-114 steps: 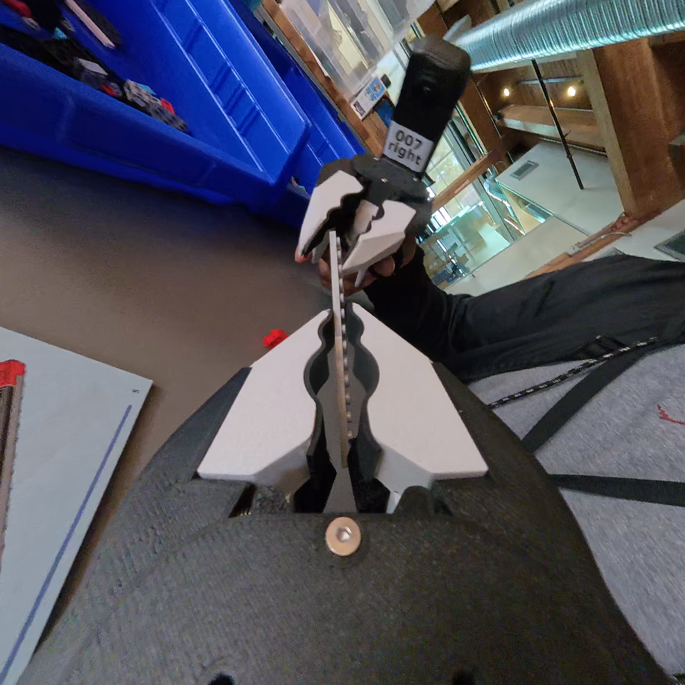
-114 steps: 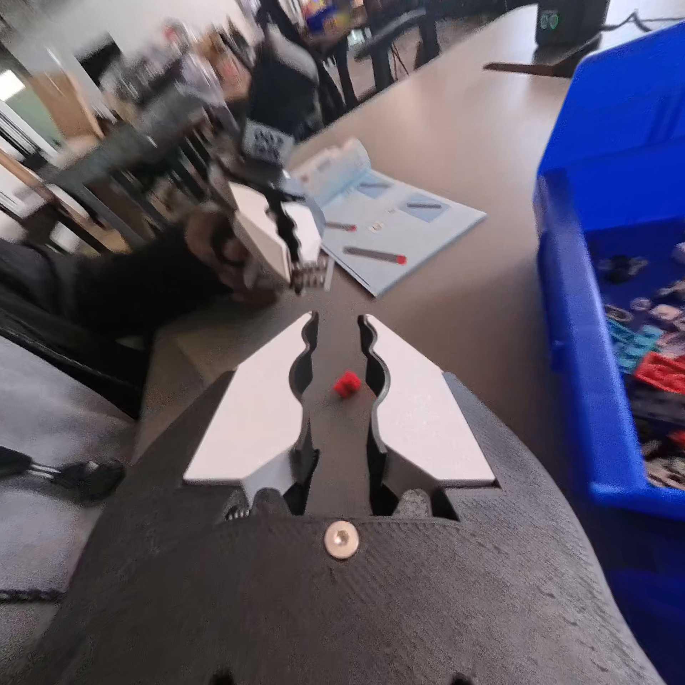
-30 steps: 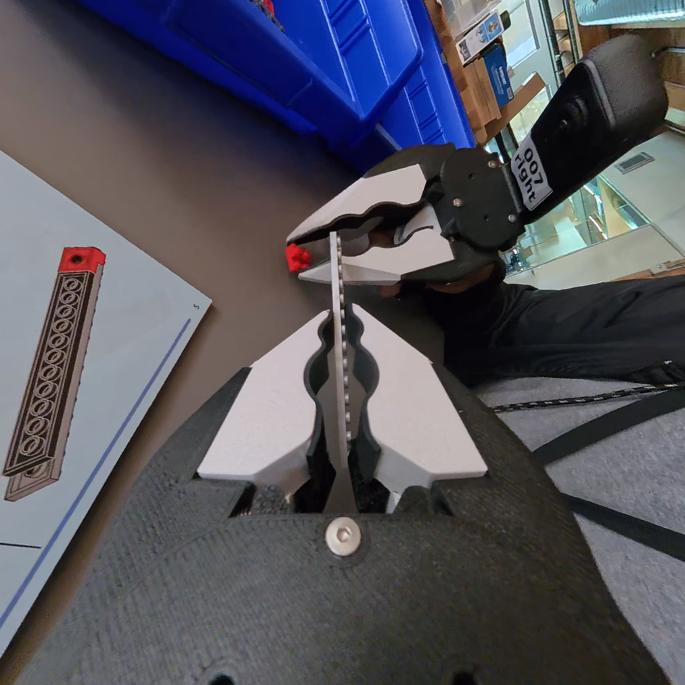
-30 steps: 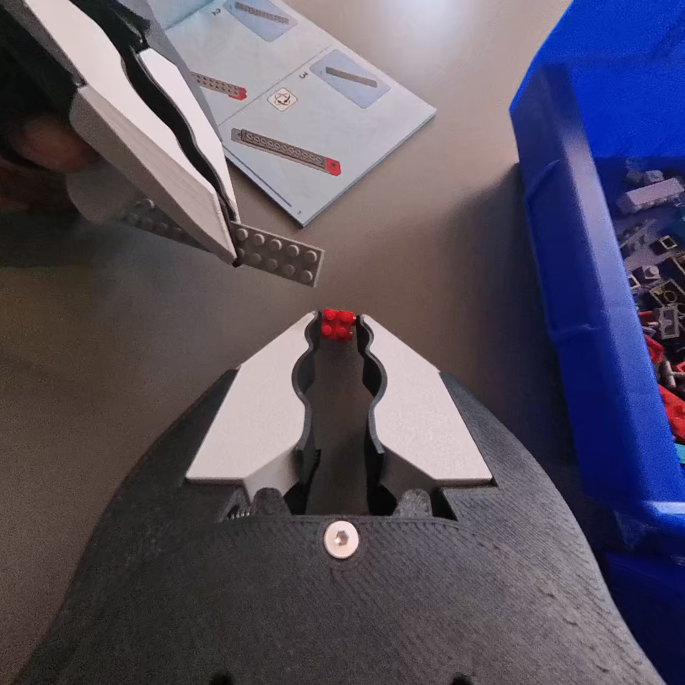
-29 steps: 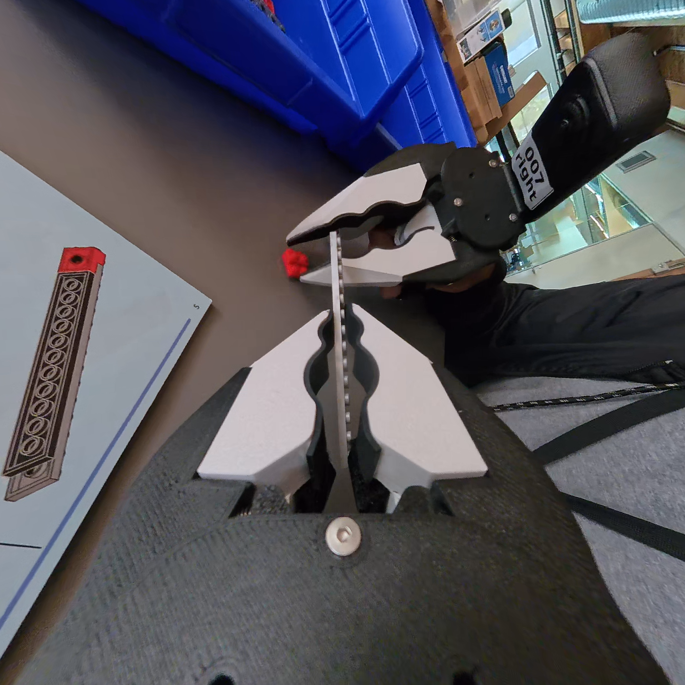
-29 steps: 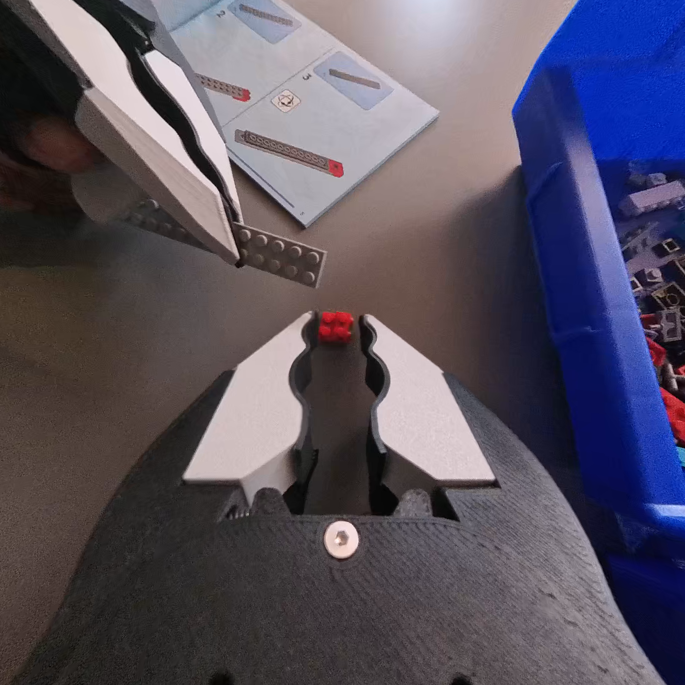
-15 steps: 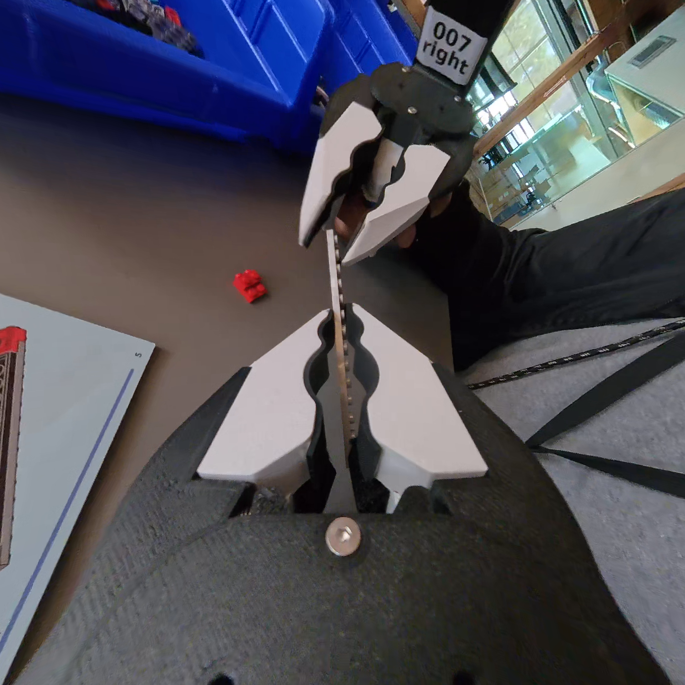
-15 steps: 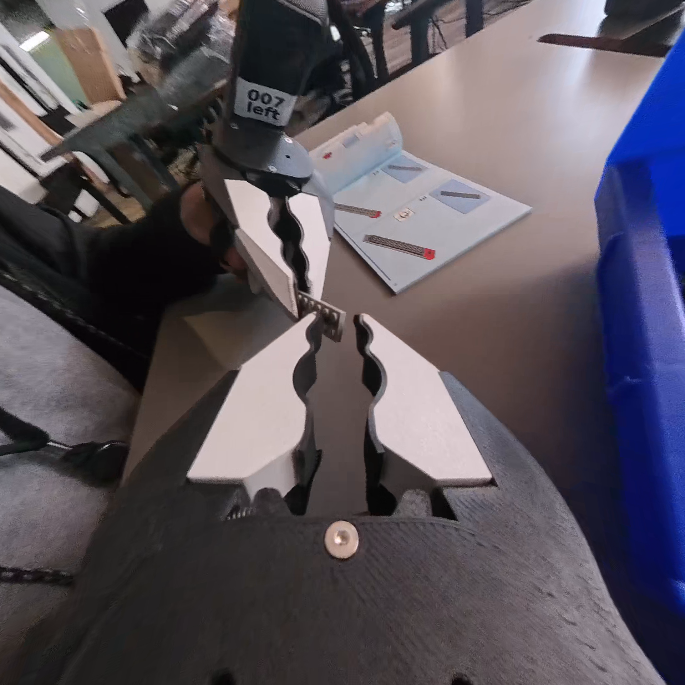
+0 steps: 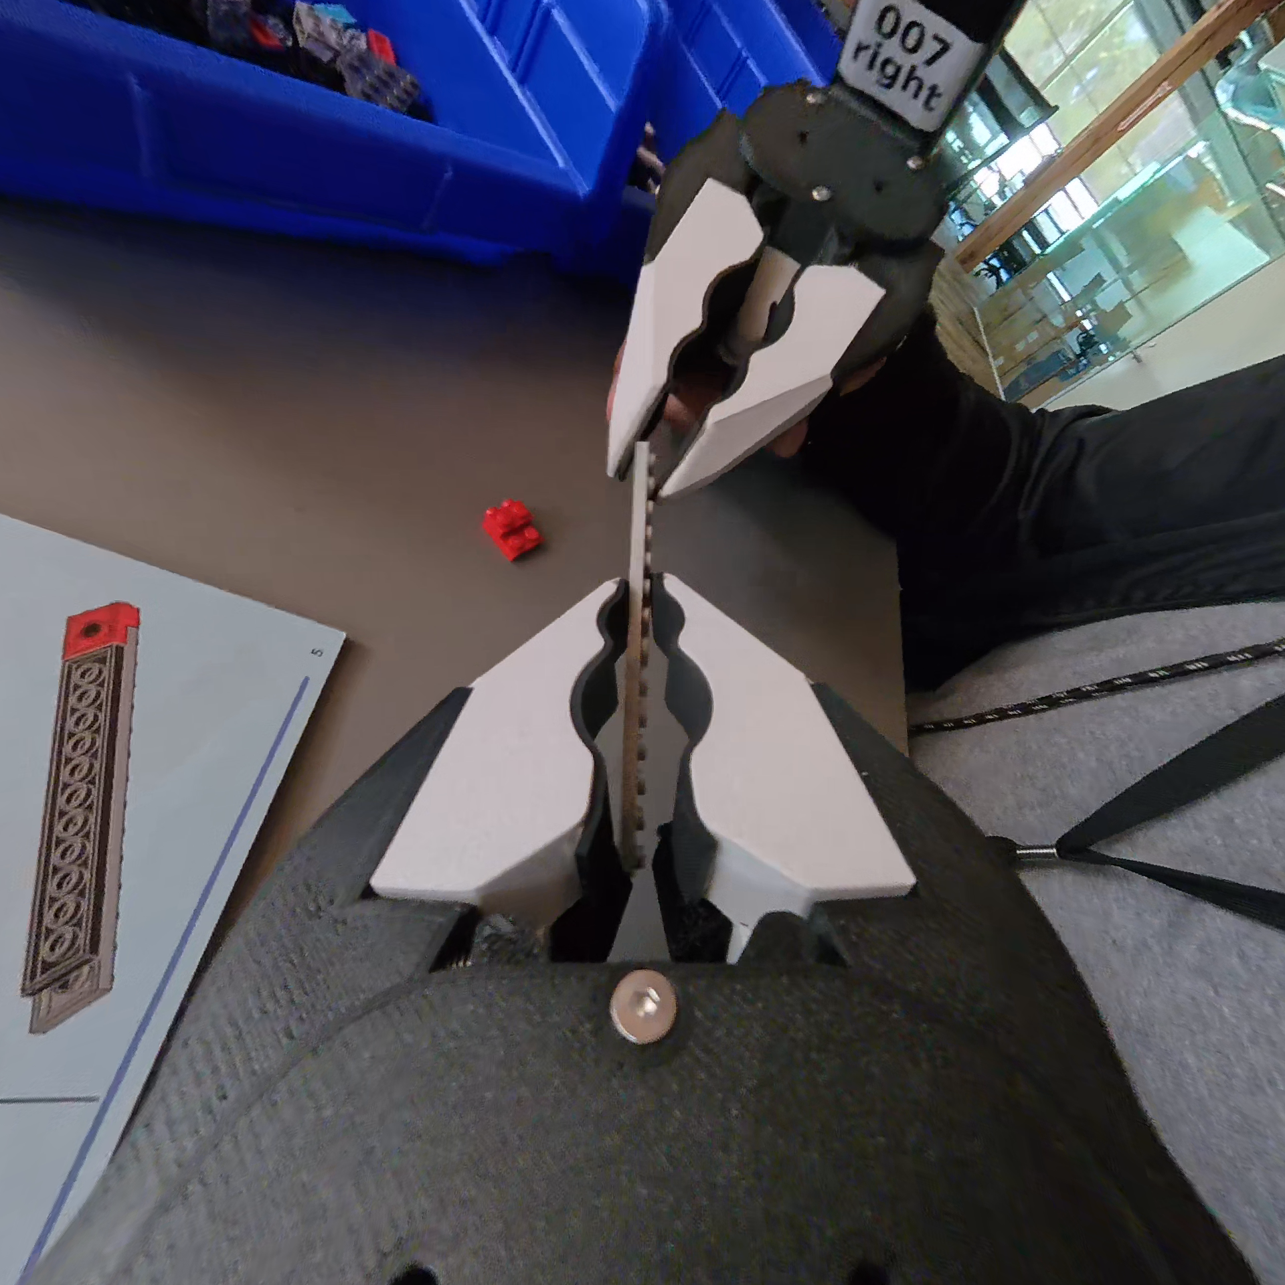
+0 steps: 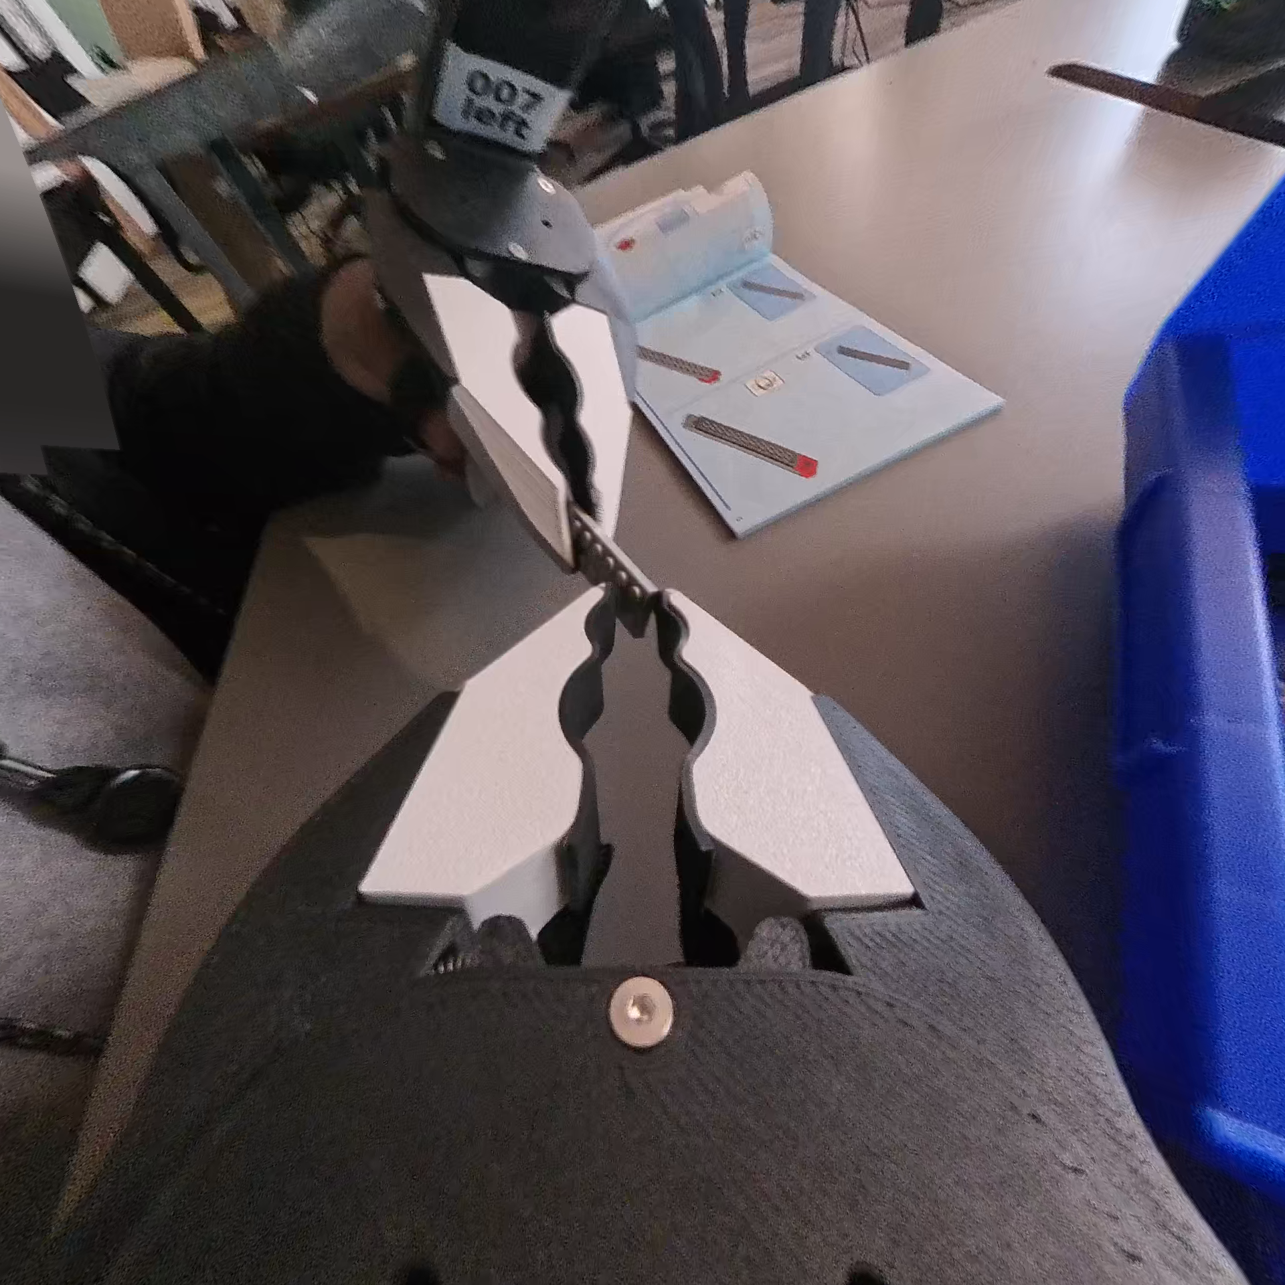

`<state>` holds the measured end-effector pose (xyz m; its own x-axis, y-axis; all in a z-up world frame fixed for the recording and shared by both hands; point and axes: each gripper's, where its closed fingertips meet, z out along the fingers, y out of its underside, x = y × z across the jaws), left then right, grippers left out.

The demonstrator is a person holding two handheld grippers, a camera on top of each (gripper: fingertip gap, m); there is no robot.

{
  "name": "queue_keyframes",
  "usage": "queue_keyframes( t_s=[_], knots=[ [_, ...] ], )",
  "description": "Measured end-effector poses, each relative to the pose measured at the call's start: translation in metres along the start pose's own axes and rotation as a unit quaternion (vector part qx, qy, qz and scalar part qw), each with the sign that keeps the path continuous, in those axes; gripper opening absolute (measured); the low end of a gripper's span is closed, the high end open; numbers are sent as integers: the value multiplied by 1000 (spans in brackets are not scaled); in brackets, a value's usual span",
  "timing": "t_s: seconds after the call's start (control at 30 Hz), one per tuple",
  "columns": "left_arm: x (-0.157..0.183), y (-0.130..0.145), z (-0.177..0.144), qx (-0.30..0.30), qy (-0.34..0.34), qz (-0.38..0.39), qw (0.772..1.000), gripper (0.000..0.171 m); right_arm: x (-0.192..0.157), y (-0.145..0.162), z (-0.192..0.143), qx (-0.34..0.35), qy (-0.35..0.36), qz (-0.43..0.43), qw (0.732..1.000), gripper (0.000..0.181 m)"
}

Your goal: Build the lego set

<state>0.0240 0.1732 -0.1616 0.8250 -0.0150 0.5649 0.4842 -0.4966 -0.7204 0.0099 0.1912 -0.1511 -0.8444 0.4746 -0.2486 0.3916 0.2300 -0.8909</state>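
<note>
My left gripper is shut on a long grey studded plate, held edge-on and pointing away from me above the table. My right gripper faces it from the far side, and its jaws have closed onto the plate's free end. In the left wrist view the right gripper hangs over the plate's tip. A small red brick lies loose on the dark table, left of the plate. It is hidden in the right wrist view.
An open instruction booklet lies at the left, and also shows in the right wrist view. Blue bins of loose bricks stand along the far side, and one is close on the right. A person's dark sleeve is at the right. Left and right tips are no more than a few centimetres apart. About 5 centimeters separates my right fingertips from the small red brick.
My right gripper left the red brick on the table, rose and came back to the plate's free end. Its jaws have narrowed onto the plate. My left gripper kept its hold.
</note>
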Motion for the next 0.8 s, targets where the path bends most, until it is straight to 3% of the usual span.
queue_keyframes(
  t_s=[0.17,0.37,0.5,0.8],
  knots=[
    [-31,12,-10,-27,-80,-32,996,5,34,22,4,-94,101,-27,990,22],
    [-34,19,-11,-42,-86,-48,994,5,35,43,14,-172,127,-48,976,20],
    [-29,18,-9,-39,-69,-55,995,5,36,38,18,-161,144,-40,975,18],
    [-19,-5,-19,47,19,-130,990,5,29,-3,16,-17,169,-54,984,17]
  ],
)
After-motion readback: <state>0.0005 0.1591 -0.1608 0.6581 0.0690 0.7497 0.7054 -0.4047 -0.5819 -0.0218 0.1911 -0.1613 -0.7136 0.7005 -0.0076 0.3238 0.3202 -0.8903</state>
